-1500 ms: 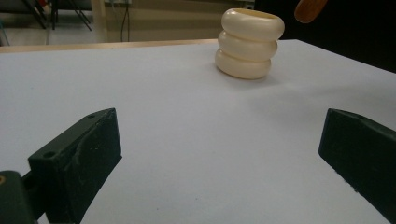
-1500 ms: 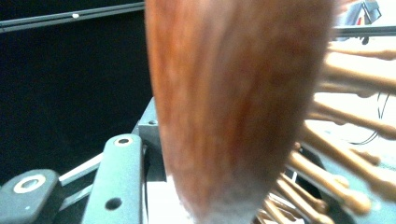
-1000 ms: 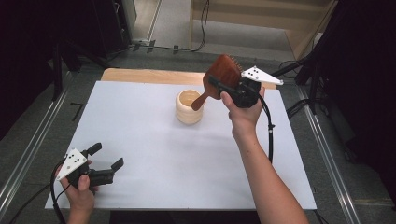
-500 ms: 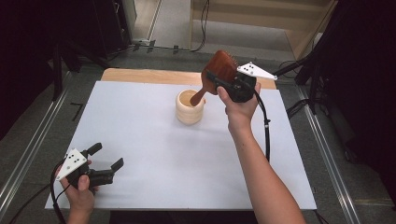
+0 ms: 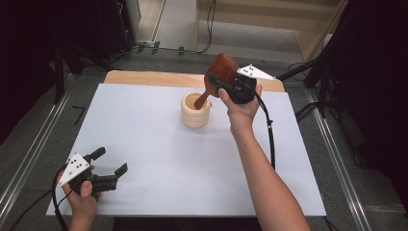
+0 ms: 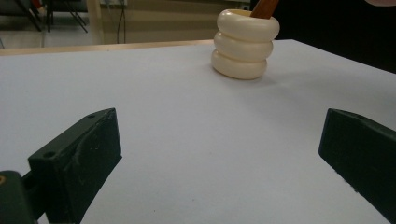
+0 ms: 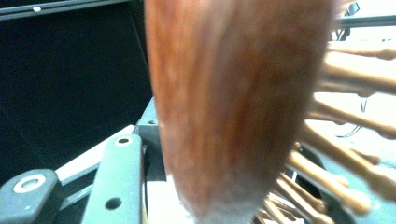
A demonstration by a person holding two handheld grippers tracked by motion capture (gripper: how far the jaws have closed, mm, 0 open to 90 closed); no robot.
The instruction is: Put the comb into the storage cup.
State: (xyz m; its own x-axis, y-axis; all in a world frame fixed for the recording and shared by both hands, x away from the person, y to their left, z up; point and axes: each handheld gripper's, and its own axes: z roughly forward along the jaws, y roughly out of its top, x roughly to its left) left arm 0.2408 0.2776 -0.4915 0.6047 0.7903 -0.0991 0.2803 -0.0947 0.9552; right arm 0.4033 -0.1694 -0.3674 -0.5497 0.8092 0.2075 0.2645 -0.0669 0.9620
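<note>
Above the cream holder [image 5: 196, 110]: a wooden hairbrush [image 5: 219, 77] going in handle first.

The right gripper [image 5: 226, 88] is clenched on the brush just below its head, which tilts up and away from the holder so that the handle tip points down into the holder's mouth; gripping high on the brush leaves the handle free to slide inside. The holder stands upright towards the far side of the white table [image 5: 144, 134]. Well short of the holder, near the table's front edge, the left gripper [image 5: 109, 164] rests with its jaws spread and nothing between them, out of the way.
</note>
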